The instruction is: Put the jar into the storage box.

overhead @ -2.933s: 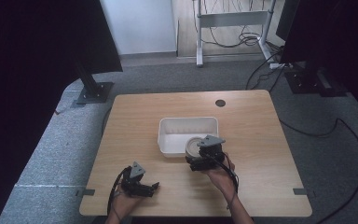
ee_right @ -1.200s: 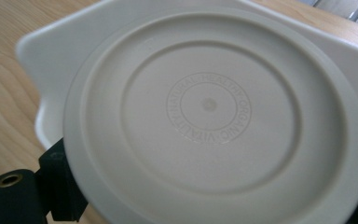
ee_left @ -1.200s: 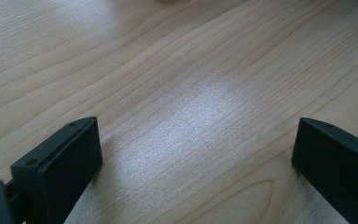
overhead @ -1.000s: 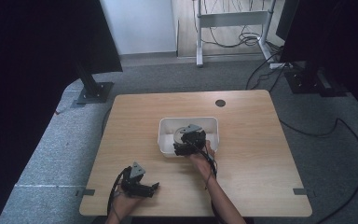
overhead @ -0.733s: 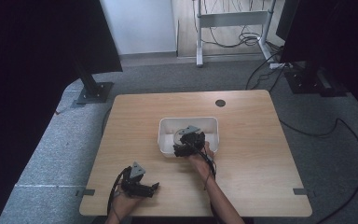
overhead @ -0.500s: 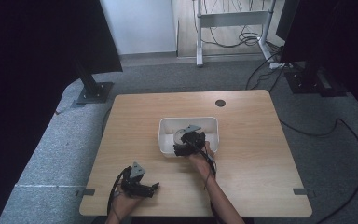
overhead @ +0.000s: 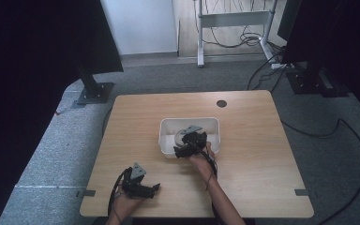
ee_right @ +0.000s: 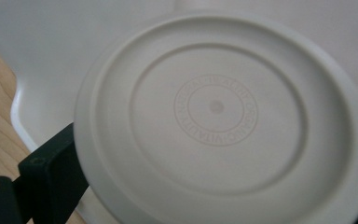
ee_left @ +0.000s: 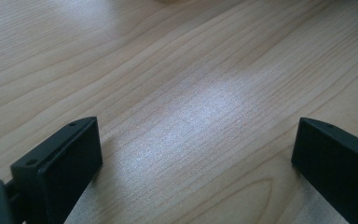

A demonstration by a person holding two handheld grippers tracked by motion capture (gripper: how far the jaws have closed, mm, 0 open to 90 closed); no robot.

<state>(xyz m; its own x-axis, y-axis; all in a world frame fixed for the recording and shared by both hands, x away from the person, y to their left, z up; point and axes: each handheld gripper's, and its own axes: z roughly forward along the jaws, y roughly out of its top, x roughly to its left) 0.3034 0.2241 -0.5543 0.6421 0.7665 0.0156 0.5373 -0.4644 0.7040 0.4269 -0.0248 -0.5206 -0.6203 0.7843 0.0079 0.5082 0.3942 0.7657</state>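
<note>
Wooden surface (overhead: 262, 164) with a white tub (overhead: 213, 125) near its middle.
The right gripper (overhead: 183, 149) is clamped on a round white lid (ee_right: 219, 121), holding it over the tub's near left part, the lid's flat face toward the camera that rides on it. The left gripper (overhead: 146, 188) rests on the bare wood well apart from the tub, toward the near left edge, its jaws spread wide with nothing between them.

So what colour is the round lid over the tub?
Off-white lid, with a faint embossed ring of lettering; clearest in the right gripper view.
</note>
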